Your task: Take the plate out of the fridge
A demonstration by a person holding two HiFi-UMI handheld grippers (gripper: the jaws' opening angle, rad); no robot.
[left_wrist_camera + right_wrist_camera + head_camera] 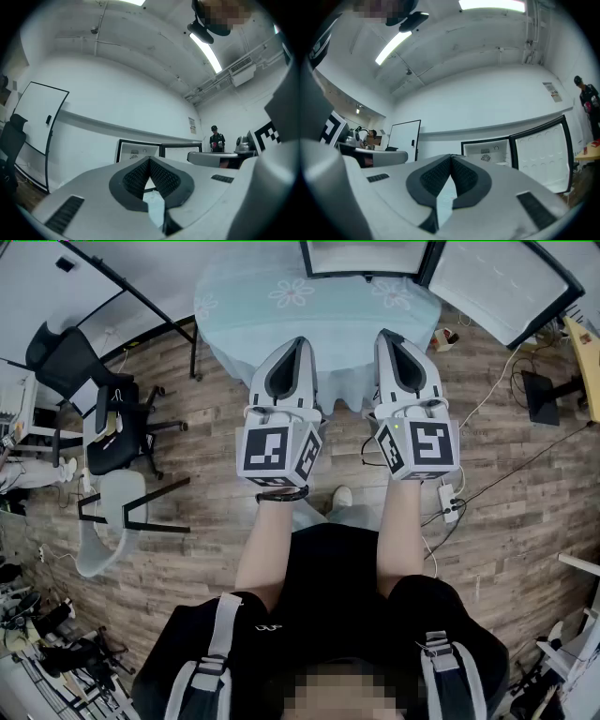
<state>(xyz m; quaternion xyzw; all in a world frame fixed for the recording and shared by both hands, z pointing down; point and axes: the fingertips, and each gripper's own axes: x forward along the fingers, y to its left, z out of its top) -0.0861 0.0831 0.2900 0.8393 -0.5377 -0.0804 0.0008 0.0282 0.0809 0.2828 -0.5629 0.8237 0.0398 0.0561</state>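
Note:
No plate shows in any view. The small fridge (364, 257) stands beyond the round table with its door (502, 277) swung open to the right; what shows of its white inside (487, 151) looks bare. My left gripper (298, 343) and right gripper (392, 336) are held side by side over the near edge of the table, pointing at the fridge. Both are shut with nothing between the pads. In the left gripper view the shut tips (150, 160) line up with the fridge (138, 151). The right gripper (451, 157) points just left of it.
A round table (281, 296) with a pale floral cloth lies between me and the fridge. Black office chairs (112, 418) and a white chair (108, 521) stand at the left. A power strip (448, 502) and cables lie on the wood floor at the right. A person (216, 139) stands far off.

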